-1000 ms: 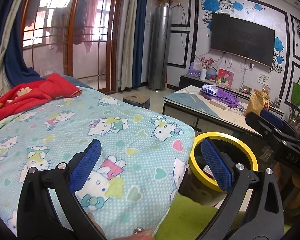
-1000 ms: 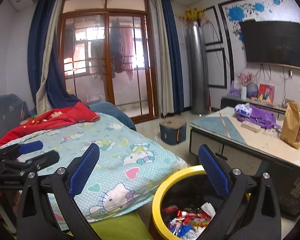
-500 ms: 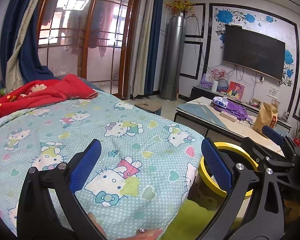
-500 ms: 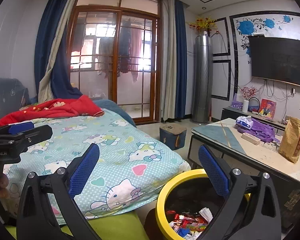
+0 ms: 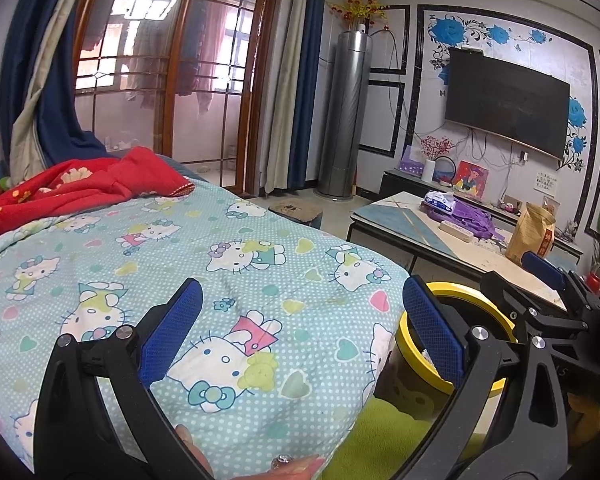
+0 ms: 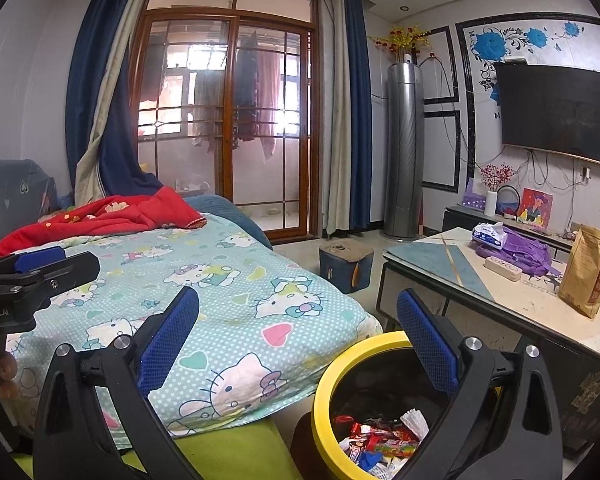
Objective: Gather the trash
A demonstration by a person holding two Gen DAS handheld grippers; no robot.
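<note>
Right wrist view: the yellow-rimmed round trash bin [image 6: 379,412], wrappers inside, sits low and right of the bed, just below the right tongs [image 6: 298,344]. Both right and left tongs [image 5: 301,330] gape wide, empty; the right is nearer.

Both grippers, left [image 5: 300,328] and right [image 6: 298,330], look alike: black plastic frames with triangular cut-outs and silver screw heads. Their fingers [image 5: 172,332] carry blue textured pads. The left gripper's body bears white lettering in the right wrist view. Below the left gripper show bare fingertips with a jewelled ring [image 5: 280,462].
</note>
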